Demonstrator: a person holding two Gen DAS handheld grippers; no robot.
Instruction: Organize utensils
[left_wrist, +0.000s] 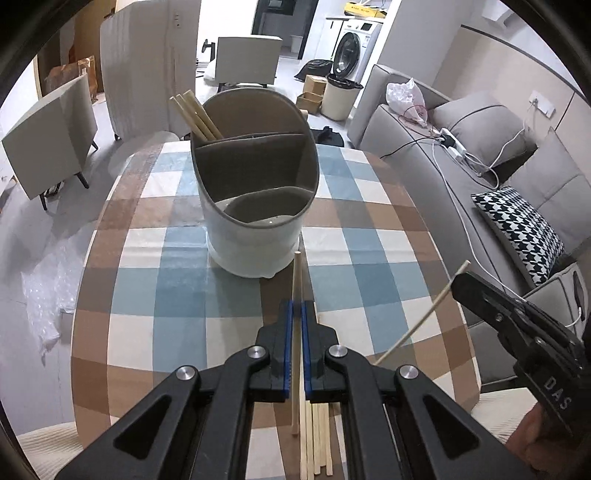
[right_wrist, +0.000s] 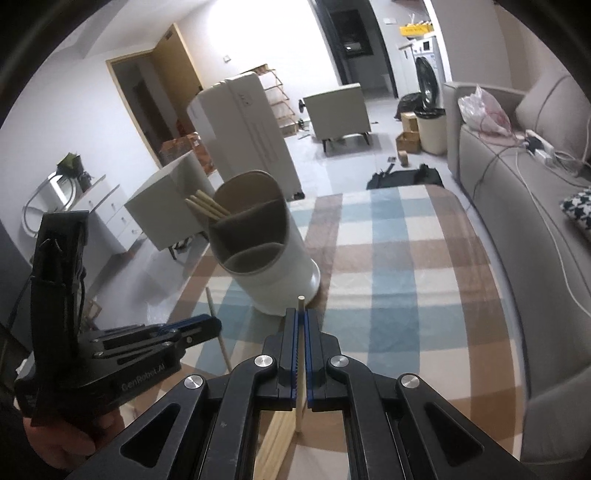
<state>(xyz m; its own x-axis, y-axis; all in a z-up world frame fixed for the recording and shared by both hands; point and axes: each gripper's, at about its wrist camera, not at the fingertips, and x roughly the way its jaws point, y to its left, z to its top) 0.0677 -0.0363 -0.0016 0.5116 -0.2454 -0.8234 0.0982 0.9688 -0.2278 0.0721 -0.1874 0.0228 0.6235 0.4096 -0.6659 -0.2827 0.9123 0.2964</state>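
A white utensil holder (left_wrist: 255, 229) (right_wrist: 280, 273) with grey compartments stands on the checked table (left_wrist: 166, 280); several chopsticks (left_wrist: 194, 112) (right_wrist: 207, 206) lean in its far compartment. My left gripper (left_wrist: 297, 306) (right_wrist: 216, 325) is shut on one wooden chopstick (left_wrist: 295, 273) (right_wrist: 223, 350), held above the table just in front of the holder. My right gripper (right_wrist: 300, 314) (left_wrist: 458, 282) is shut on another chopstick (right_wrist: 301, 300) (left_wrist: 421, 321), to the right of the left one. A loose pile of chopsticks (left_wrist: 317, 439) (right_wrist: 277, 435) lies on the table beneath both grippers.
A grey sofa (left_wrist: 424, 147) with a houndstooth cushion (left_wrist: 517, 229) runs along the table's right side. Pale chairs (left_wrist: 48, 140) and crumpled plastic wrap (left_wrist: 44, 295) are on the floor to the left. A bin (left_wrist: 340, 96) stands beyond the table.
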